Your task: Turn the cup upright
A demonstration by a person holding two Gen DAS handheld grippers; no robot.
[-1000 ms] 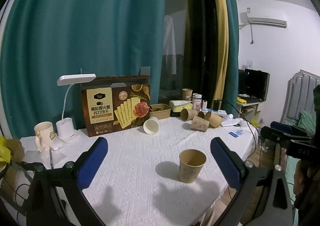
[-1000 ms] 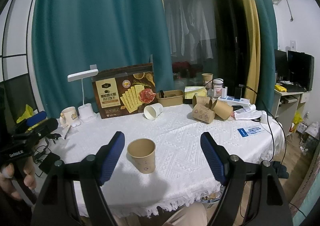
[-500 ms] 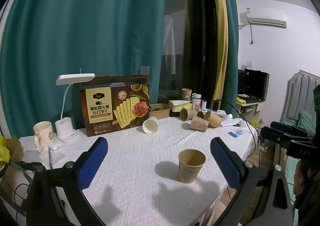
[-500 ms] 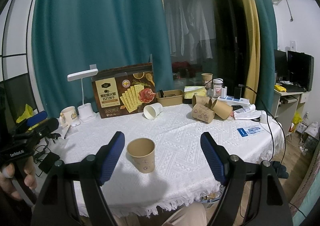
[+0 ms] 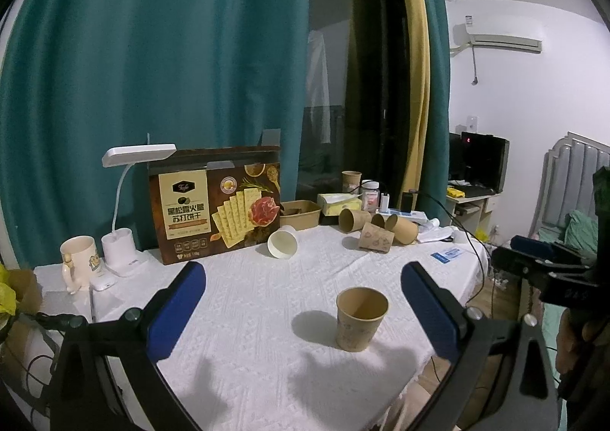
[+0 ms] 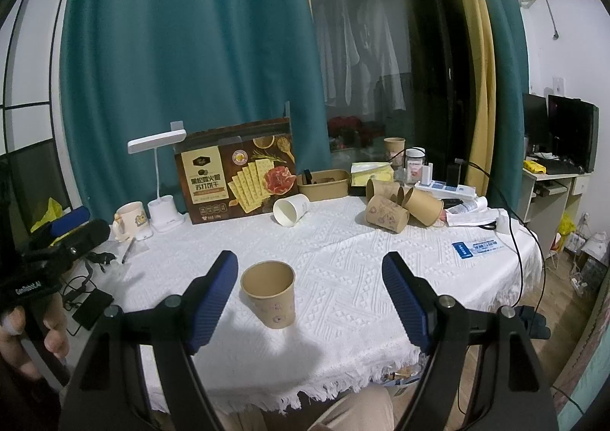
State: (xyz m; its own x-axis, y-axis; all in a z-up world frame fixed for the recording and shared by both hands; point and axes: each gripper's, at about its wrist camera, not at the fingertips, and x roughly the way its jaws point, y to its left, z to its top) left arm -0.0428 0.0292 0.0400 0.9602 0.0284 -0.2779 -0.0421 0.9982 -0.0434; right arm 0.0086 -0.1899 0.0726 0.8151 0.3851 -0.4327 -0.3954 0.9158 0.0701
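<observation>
1. The brown paper cup [image 5: 361, 318] is seen upright on the white tabletop [image 5: 267, 316].
2. The left tool [image 5: 303, 311] is held spread apart, empty.
3. The right tool [image 6: 309, 299] is likewise spread, nothing gripped.

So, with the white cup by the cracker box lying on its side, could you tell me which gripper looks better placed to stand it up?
Probably the left gripper. Both grippers are open and empty, but the white cup lies almost straight ahead between its fingers, mouth toward it, whereas the upright brown cup stands close before the right gripper.

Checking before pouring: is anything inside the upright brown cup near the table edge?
The paper cup shows only bare brown inner wall; its bottom is hidden by the rim in both views.
</observation>
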